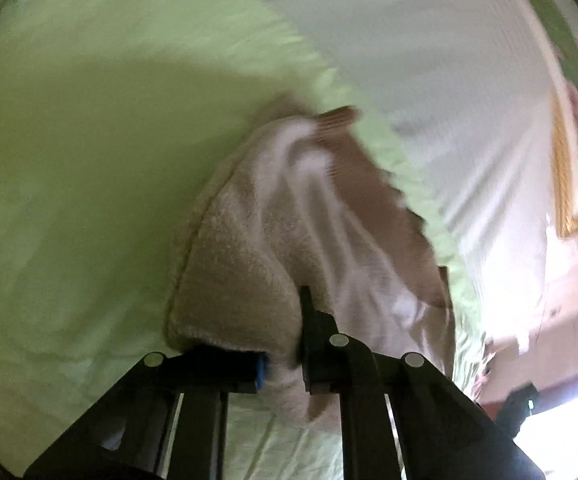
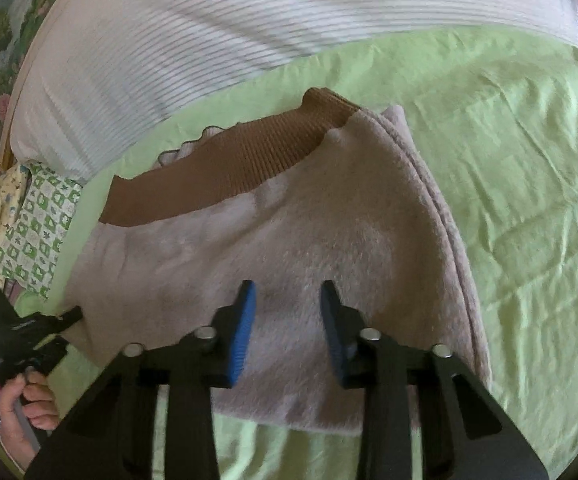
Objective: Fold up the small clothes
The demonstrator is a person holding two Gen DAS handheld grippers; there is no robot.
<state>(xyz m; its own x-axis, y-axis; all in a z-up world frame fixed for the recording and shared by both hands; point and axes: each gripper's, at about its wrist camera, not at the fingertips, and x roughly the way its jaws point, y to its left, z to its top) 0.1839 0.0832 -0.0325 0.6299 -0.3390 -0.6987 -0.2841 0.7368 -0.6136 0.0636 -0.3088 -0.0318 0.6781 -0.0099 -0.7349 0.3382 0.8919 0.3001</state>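
A small beige fleece garment (image 2: pixel 309 240) with a brown ribbed band (image 2: pixel 225 164) lies on the green sheet (image 2: pixel 509 200). In the right wrist view my right gripper (image 2: pixel 287 312) hovers over the garment's near half. It is open, its blue pads apart, with fleece beneath them but nothing pinched. My left gripper (image 2: pixel 61 324), held by a hand (image 2: pixel 29 404), sits at the garment's left edge. The left wrist view is blurred: there the left gripper (image 1: pixel 285 336) is shut on a fold of the garment (image 1: pixel 249 248), which drapes over its fingers.
White ribbed bedding (image 2: pixel 209 32) runs along the far side of the green sheet. Patterned cloths (image 2: pixel 33 232) are piled at the left. A gold-framed picture (image 1: pixel 565 184) hangs on the wall at the right of the left wrist view.
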